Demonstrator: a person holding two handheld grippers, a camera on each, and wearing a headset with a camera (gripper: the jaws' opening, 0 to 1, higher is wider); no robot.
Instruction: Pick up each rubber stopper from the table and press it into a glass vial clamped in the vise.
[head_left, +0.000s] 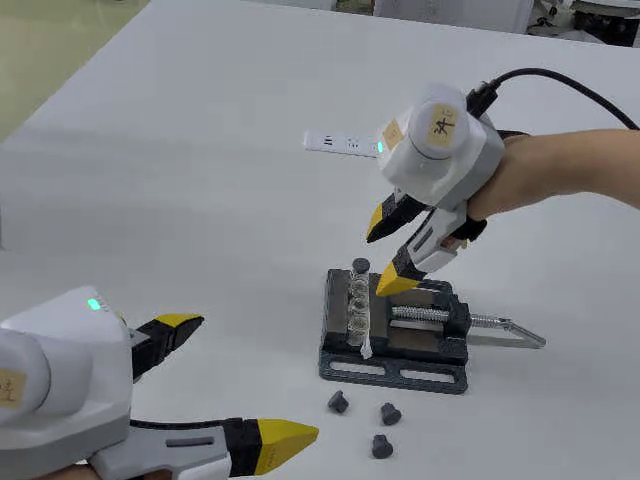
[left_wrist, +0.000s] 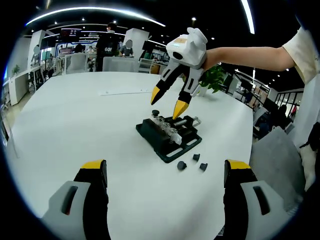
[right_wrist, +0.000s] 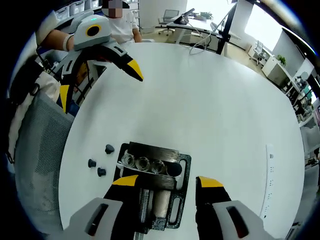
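Right gripper view, looking straight down: the vise (right_wrist: 150, 150) clamps four glass vials (right_wrist: 142, 163) in one row. Three mouths are open and the vials look empty. The fourth, at the 3 o'clock end of the row, carries a dark seated stopper (right_wrist: 174, 170). Head view gives the same row side-on, with the capped vial at the 12 o'clock end; single vials are harder to count there.

Three loose stoppers (head_left: 390, 412) lie on the white table (head_left: 200, 150), clustered at 6 o'clock of the vise in head view. They are apart from one another and clear of the vise base.

Status, right gripper (head_left: 388, 257): above the vise, jaws moderately apart, nothing between them. The lower tip is close over the vise beside the vial row; cannot tell whether it touches.

Status, left gripper (head_left: 240, 378): at 8 o'clock of the vise, well apart from it, jaws wide, holding nothing.

Left gripper view adds the room beyond the table: people standing, a potted plant (left_wrist: 212, 80). One power strip (head_left: 340, 142) lies at 11 o'clock of the vise.
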